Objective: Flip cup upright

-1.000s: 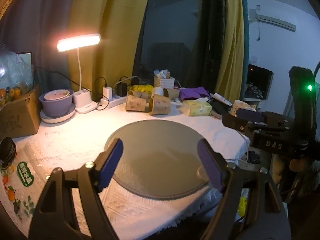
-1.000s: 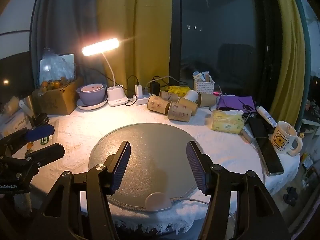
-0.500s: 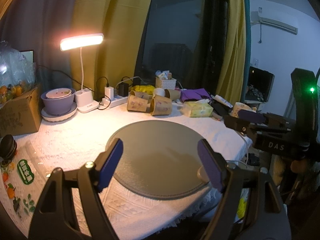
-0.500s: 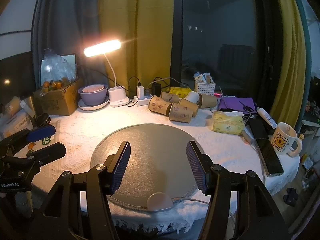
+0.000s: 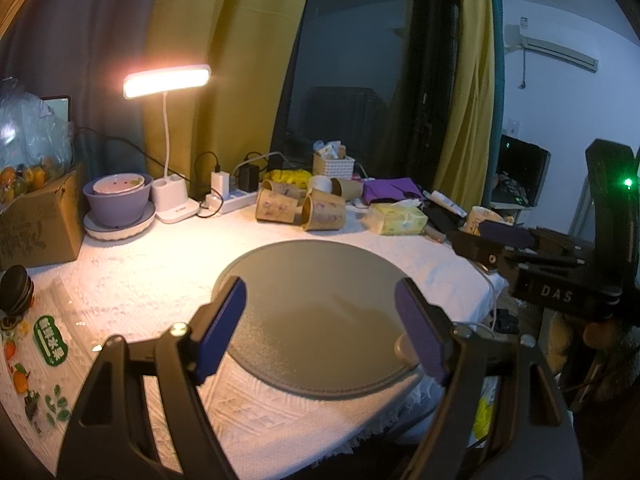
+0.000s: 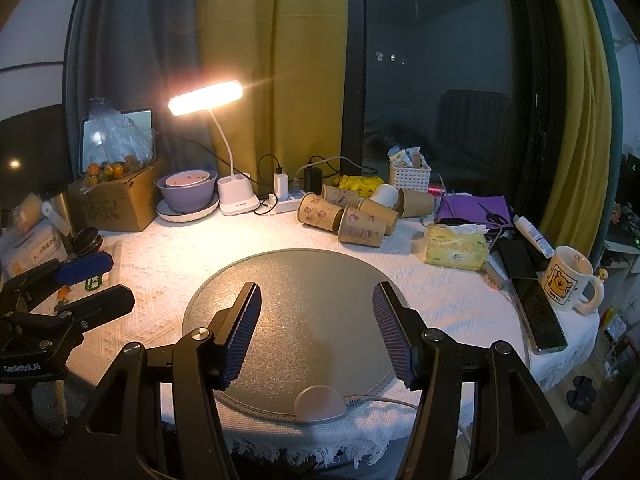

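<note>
Several brown paper cups lie on their sides at the back of the white-clothed table; the nearest one (image 6: 362, 231) has its mouth toward me, with another (image 6: 320, 212) to its left. They also show in the left wrist view (image 5: 323, 213). My left gripper (image 5: 324, 326) is open and empty over the near edge of the round grey mat (image 5: 316, 304). My right gripper (image 6: 316, 330) is open and empty over the same mat (image 6: 296, 280). Each gripper shows in the other's view: the right one (image 5: 504, 246), the left one (image 6: 76, 288).
A lit desk lamp (image 6: 206, 98), a purple bowl on a plate (image 6: 187, 194) and a cardboard box (image 6: 116, 200) stand at the back left. A tissue pack (image 6: 456, 248), a mug (image 6: 570, 278), a phone (image 6: 538, 312) and a white basket (image 6: 410, 174) are on the right.
Both views have shifted slightly, with the table's things a little lower in frame. Both grippers stay open and empty.
</note>
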